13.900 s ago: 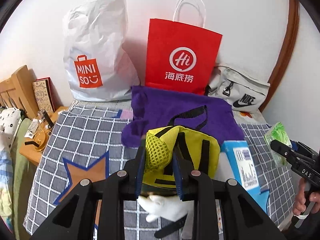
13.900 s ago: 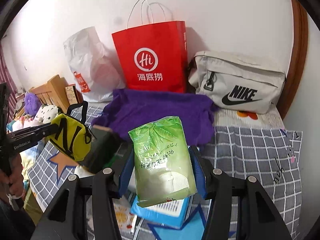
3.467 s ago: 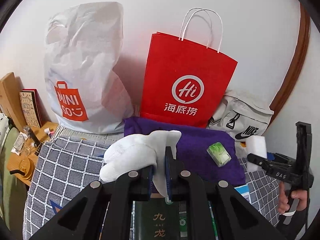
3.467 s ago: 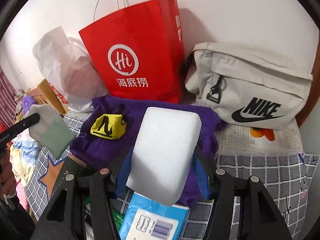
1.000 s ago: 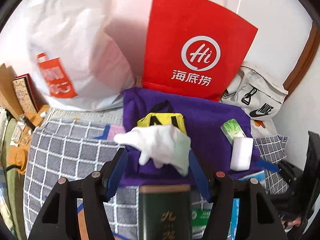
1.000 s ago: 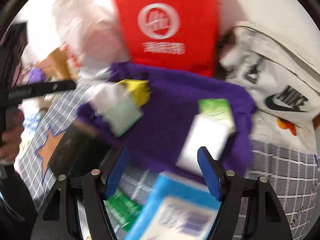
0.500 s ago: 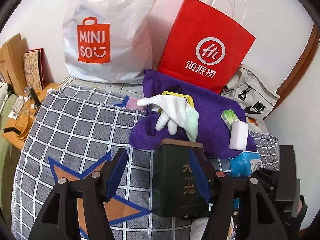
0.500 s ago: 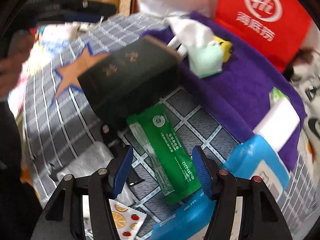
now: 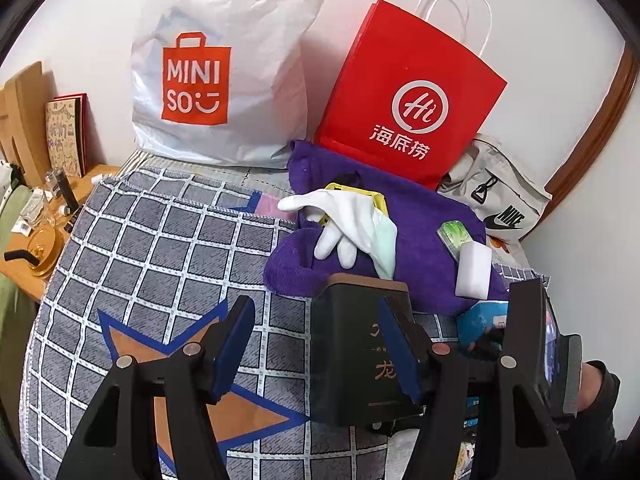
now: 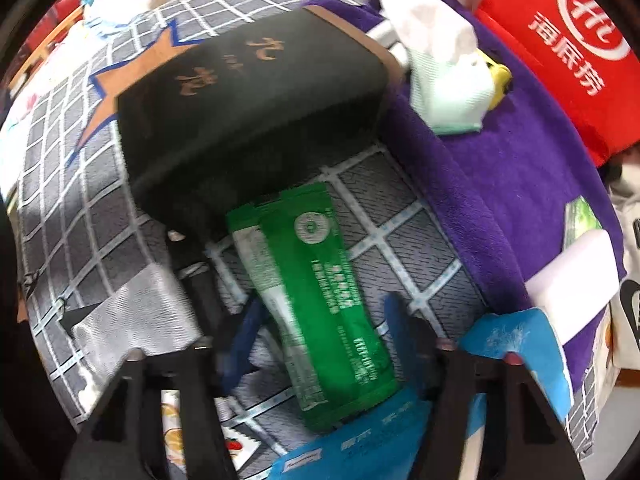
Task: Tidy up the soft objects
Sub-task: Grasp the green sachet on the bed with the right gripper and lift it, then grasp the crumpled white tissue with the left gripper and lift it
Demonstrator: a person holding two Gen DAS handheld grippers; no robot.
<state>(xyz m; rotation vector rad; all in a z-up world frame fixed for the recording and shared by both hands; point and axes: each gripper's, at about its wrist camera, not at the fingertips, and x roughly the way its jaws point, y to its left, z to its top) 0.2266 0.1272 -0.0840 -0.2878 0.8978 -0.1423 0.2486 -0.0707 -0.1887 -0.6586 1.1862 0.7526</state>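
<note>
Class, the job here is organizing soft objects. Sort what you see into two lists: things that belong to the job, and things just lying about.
Belongs to the job:
purple towel
white glove
yellow pouch
white sponge
green tissue pack

Just lying about:
dark box
red paper bag
Miniso bag
Nike bag
green sachet

The left wrist camera sits low over the checked blanket [image 9: 160,232], facing the wall, well back from the red paper bag [image 9: 408,96]; the right wrist camera tilts steeply down, very near a green packet [image 10: 320,300]; both views share the dark book [image 9: 360,352], white glove [image 9: 348,220] and purple towel [image 9: 424,232].
</note>
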